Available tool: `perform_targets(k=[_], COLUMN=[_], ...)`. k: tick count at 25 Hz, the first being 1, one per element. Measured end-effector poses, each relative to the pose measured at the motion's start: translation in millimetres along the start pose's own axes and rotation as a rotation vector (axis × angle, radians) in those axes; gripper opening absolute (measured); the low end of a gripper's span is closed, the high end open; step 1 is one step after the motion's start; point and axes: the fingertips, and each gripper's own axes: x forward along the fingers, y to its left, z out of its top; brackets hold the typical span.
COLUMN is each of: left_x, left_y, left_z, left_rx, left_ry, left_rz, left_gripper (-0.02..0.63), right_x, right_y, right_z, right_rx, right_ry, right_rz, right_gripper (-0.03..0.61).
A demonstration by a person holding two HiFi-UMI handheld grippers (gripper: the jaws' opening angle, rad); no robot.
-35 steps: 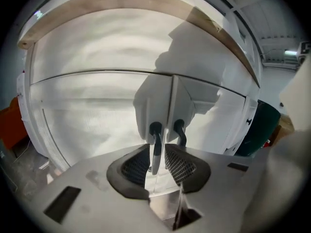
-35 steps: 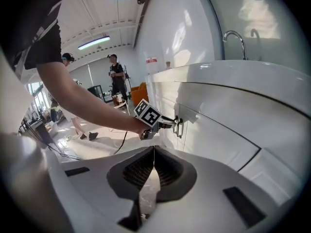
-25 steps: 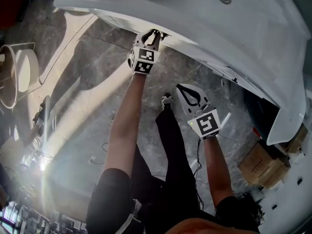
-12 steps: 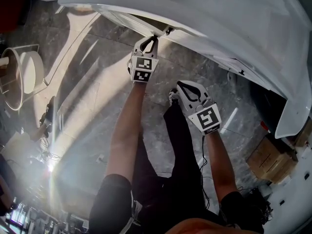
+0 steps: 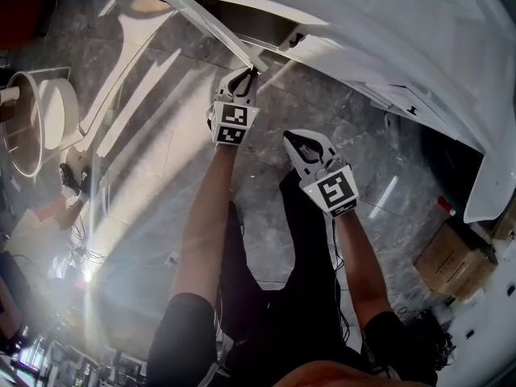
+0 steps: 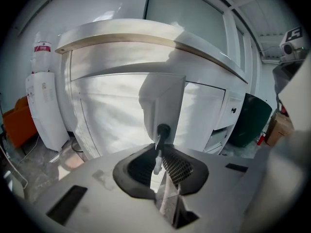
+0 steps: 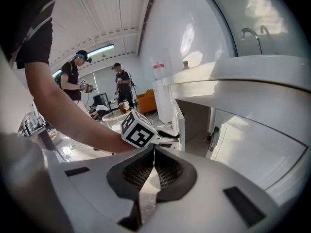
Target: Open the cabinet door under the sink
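1 sink point(image 5: 379, 31) spanning the far side; beneath it, cabinet door point(image 5: 211, 29) standing partly open toward the near left. Left gripper point(image 5: 248, 72) at the door edge, jaws pinched on its dark knob point(image 6: 163, 130), probably for pulling. Right gripper point(image 5: 297, 139) held near, jaws together, empty, clear of the swing.

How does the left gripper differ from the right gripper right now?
The left gripper has its jaws shut on the handle of the cabinet door; the right gripper has its jaws shut on nothing. The left gripper is up at that door; the right gripper hangs lower, apart from it. Both have their jaws closed.
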Motion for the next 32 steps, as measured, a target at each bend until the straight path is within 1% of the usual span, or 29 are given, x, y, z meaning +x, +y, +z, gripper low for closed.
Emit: perform_targets(k=[11, 15, 20, 24, 28, 32], left_x=[-40.5, -55.0, -72.6, -89.5, -104.4, -119.4], left_y=[20.4, 27.9, 39.6, 57.1, 73.3, 95.6], left_z=[-25.1, -32.6, -42.9, -51.6, -60.1, -65.0], left_rx=[-0.006, 0.046, 0.068, 0.089, 0.136, 0.171], left_ry=[-0.042, -0.036, -0.035, -0.026, -0.015, -0.015], left_rz=[0.002, -0.01, -0.032, -0.053, -0.111, -0.142], left_gripper=[0.049, 0.048, 0.048, 0.048, 0.048, 0.046], right_x=[17.2, 24.6, 34.5, 45.0, 56.6, 75.1], right_y=[36.6, 53.3, 78.4, 94.5, 112.0, 128.7], right_z=[-9.8, -9.4, -9.8, -7.7, -7.6, -4.3], right_rx=[0.008, 0.014, 0.024, 0.037, 0.073, 0.093], right_ry=[-0.003, -0.018, -0.03, -0.042, -0.06, -0.069], right_rz=[-0.024, -0.026, -0.035, -0.065, -0.092, -0.097], right_gripper=[0.06, 0.06, 0.06, 0.06, 0.06, 0.06])
